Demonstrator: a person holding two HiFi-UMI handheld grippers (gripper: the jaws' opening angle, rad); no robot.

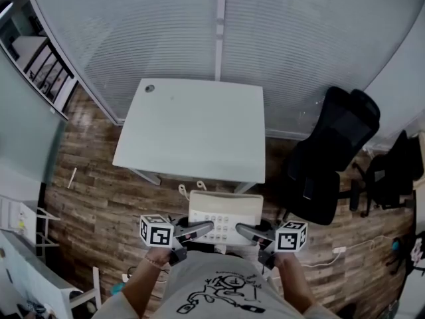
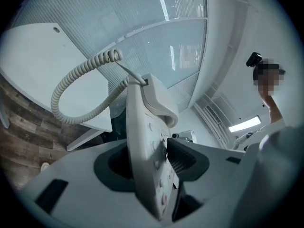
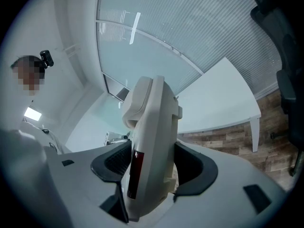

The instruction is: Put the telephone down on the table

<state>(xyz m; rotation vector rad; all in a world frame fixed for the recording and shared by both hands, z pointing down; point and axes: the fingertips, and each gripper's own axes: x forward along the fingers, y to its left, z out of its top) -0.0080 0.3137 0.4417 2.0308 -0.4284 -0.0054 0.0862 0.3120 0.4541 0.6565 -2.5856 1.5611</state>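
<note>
Telephone (image 1: 226,218) carried betw. two grippers, approach phase; you are holding it in the air just ahead of your body, over the wood floor (image 1: 99,198), near the front edge of the table (image 1: 192,131) but not yet above the top.

L gripper (image 1: 207,227) is clamping the phone's left side, jaws part-closed w/ one pad on the keypad face and the other on the underside; R gripper (image 1: 242,230) is gripping the right side the same way, the body wedged betw. both pads.

Handset (image 2: 159,99) is sitting in its cradle at the far end; coiled cord (image 2: 76,87) is looping out free ahead of the L gripper.

Likely faults from here (judgement):
- Cord is hanging loose and leading the phone; it may be catching on the table edge or ending up trapped under the base, leaving the set rocking.
- Handset is only resting, not held; tipping the far end down could be sliding it off.
- You are pinching thin side edges only; uneven travel or height betw. hands could be twisting the body out of one grip.
- Releasing too close to the front edge risks a fall to the floor.
</note>
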